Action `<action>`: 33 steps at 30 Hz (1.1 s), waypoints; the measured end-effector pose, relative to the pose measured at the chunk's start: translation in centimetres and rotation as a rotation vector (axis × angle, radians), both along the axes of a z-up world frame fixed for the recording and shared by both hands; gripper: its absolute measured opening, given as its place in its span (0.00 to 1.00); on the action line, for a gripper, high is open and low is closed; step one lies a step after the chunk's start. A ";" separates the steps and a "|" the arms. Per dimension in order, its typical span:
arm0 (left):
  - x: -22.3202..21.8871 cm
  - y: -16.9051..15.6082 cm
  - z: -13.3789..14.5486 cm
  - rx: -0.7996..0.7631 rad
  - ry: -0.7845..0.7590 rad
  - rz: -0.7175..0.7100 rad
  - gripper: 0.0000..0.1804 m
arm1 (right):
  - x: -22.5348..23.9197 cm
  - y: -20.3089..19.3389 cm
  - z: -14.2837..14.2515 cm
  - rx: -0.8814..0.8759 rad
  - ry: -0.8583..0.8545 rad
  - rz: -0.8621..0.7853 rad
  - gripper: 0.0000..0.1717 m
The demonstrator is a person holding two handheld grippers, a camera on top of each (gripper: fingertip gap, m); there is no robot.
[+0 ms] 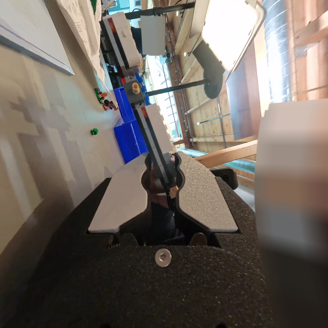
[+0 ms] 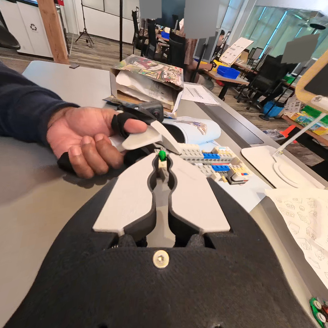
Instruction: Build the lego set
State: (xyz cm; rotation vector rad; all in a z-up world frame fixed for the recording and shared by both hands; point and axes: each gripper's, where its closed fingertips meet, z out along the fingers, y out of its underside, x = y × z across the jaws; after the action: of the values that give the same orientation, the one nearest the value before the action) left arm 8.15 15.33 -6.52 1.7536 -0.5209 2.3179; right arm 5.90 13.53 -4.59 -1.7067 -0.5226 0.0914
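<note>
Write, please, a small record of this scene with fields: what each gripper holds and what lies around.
left gripper: shut on the long brick assembly, white, grey and blue, gripping near one end
right gripper: shut on a small green piece that sits on a cream brick
left hand: wrapped around the left gripper's handle, dark sleeve
table: grey; open cardboard box with papers, light blue booklet, printed parts sheet
blue bins: on the table beside the assembly
loose green stud: alone on the table

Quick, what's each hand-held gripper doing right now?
Left hand-held gripper: closed on the long grey-and-white brick assembly.
Right hand-held gripper: closed on a small green brick piece.
</note>
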 end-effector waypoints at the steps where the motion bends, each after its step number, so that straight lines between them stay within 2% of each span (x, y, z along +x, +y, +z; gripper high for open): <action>1: 0.0 0.1 0.1 -0.031 -0.007 0.008 0.14 | -0.1 0.2 0.0 0.003 0.001 -0.008 0.05; 7: -0.1 0.1 0.3 -0.103 -0.030 0.022 0.13 | 0.0 0.6 -0.3 -0.005 -0.018 -0.044 0.05; 15: 0.0 0.2 0.1 -0.045 -0.020 0.032 0.13 | 0.2 0.3 -0.9 -0.048 -0.029 -0.026 0.05; 33: 0.0 0.3 -0.1 -0.034 -0.016 0.032 0.14 | 0.3 -0.2 -1.3 -0.065 -0.082 -0.006 0.05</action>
State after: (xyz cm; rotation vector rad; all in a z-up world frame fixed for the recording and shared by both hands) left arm 8.14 15.61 -6.64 1.7422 -0.4558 2.3500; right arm 6.17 13.32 -5.93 -1.7814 -0.5809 0.0341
